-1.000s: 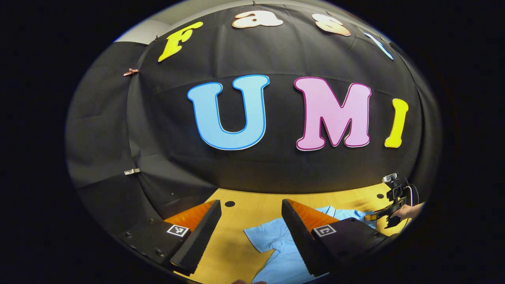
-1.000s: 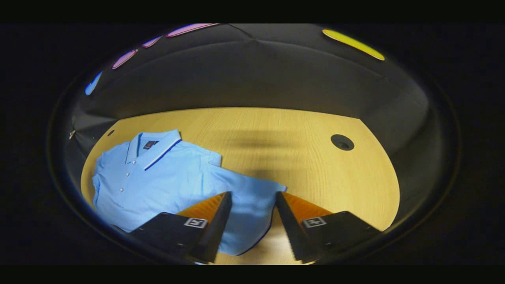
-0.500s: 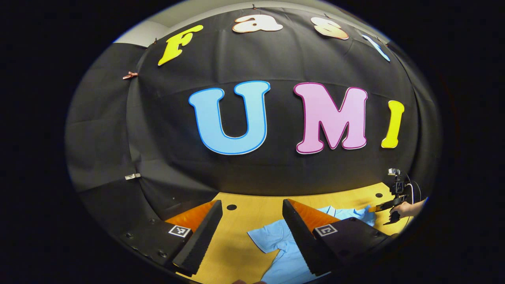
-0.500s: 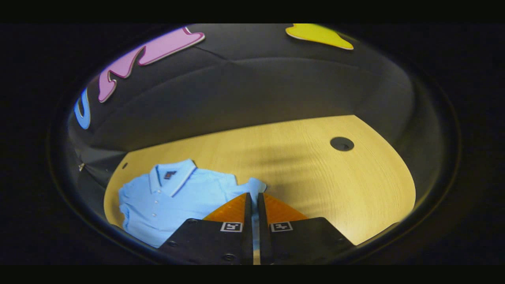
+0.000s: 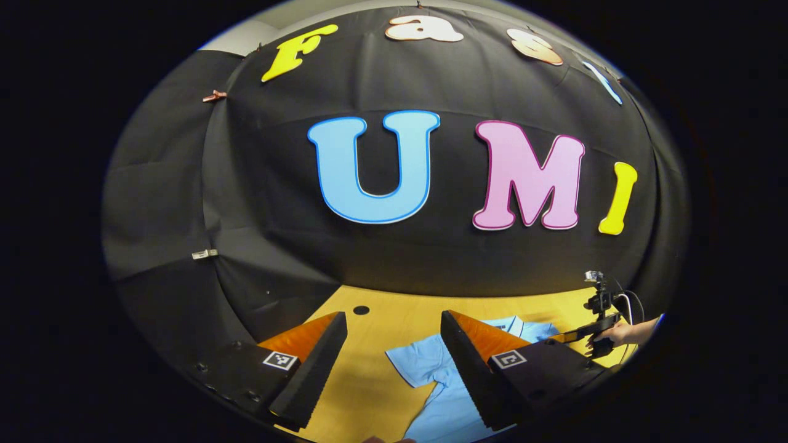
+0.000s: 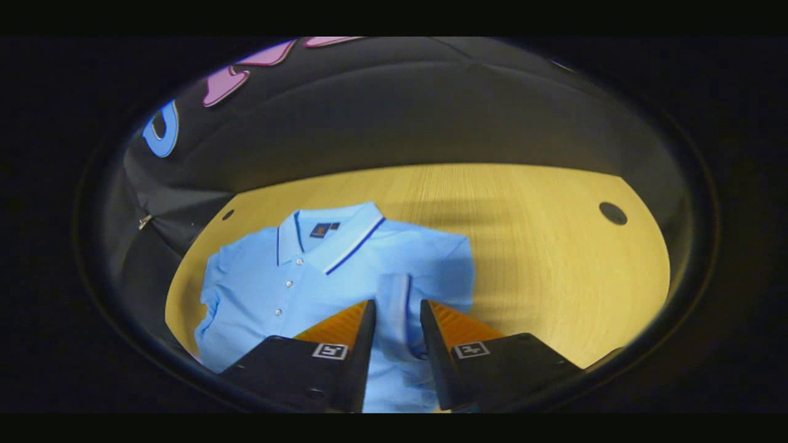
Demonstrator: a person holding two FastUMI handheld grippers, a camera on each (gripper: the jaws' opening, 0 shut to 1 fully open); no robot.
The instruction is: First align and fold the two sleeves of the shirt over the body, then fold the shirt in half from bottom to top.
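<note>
The light blue short-sleeved polo shirt (image 6: 320, 277) with a dark-striped collar lies face up on the yellow wooden table (image 6: 542, 258), and the sleeve on its right-hand side in the right gripper view (image 6: 394, 307) now lies folded inward over the body as a narrow flap with a dark-trimmed cuff, running between the two fingers of the right gripper (image 6: 394, 344). Half a second ago that gripper was pinched closed on this sleeve at the shirt's outer edge; now its fingers stand apart, on either side of the flap and not pressing on it, so the sleeve has been carried over and let go. This suggests the first sleeve fold is done or nearly so. The other sleeve (image 5: 415, 363), seen in the left gripper view, is spread flat on the table just ahead of and between the fingers of the left gripper (image 5: 394, 369), which are wide apart and grip nothing, much as a second ago. Farther off to that gripper's right, the right gripper shows over the shirt's far side, held in a hand (image 5: 619, 334). Judging by this, the left sleeve is the next part to fold, then the bottom-to-top fold remains.
</note>
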